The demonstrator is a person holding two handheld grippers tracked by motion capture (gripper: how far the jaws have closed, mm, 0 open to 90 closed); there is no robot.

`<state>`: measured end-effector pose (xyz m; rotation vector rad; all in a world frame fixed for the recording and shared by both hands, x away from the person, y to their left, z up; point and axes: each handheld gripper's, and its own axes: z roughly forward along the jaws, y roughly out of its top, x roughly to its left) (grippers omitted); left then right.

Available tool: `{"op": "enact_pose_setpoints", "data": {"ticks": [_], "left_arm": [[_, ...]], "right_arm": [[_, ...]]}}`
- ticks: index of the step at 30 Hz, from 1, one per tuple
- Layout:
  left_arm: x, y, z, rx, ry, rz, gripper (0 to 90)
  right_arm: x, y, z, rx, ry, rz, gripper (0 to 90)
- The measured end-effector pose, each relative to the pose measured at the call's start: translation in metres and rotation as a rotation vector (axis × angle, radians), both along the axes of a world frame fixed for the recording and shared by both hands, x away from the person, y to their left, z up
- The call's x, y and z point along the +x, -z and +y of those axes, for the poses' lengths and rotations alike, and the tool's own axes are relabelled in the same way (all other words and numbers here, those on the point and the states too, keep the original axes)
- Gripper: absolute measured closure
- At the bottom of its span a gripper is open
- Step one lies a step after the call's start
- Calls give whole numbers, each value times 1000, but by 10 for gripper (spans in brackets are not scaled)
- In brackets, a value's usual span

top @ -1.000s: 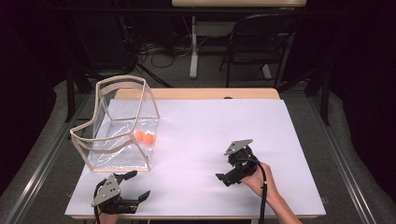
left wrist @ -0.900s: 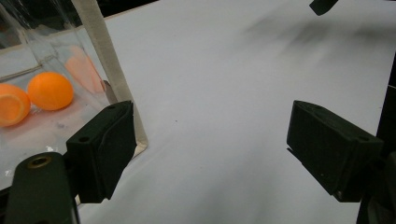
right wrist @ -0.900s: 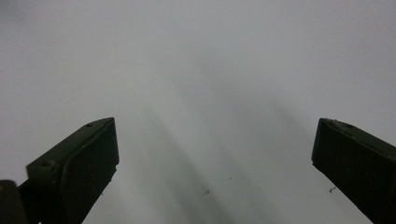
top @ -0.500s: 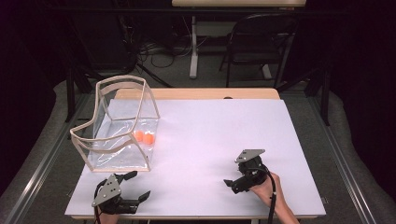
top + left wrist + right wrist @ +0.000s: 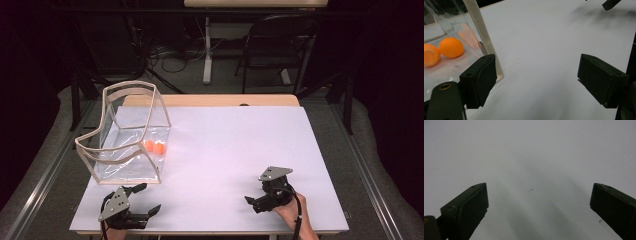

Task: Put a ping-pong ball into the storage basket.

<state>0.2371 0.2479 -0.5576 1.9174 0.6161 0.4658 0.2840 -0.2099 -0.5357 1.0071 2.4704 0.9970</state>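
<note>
so, starting at the left: the clear bag [image 5: 127, 145] stands open on the white table [image 5: 240, 150], two orange balls [image 5: 154, 147] lying inside near its front wall. the left gripper [image 5: 142, 200] rests just in front of the bag's near corner, jaws spread wide and holding nothing; from its own view one jaw sits close by the bag's tape-edged corner seam [image 5: 482, 37]. the right gripper [image 5: 253, 202], well apart on bare table, is likewise spread and empty. judging from this, a steady reach over the rim beats pushing the soft wall, which would likely buckle.
</note>
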Motion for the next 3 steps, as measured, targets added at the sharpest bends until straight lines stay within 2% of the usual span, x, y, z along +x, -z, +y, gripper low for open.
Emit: {"op": "enact_pose_setpoints", "data": {"ticks": [2,3], "left_arm": [[2,1,0,8,5,15,158],[3,2,0,20,11,42,158]], "right_arm": [[0,0,-2,9,6,1,12],[0,1,-2,14,11,2,12]]}}
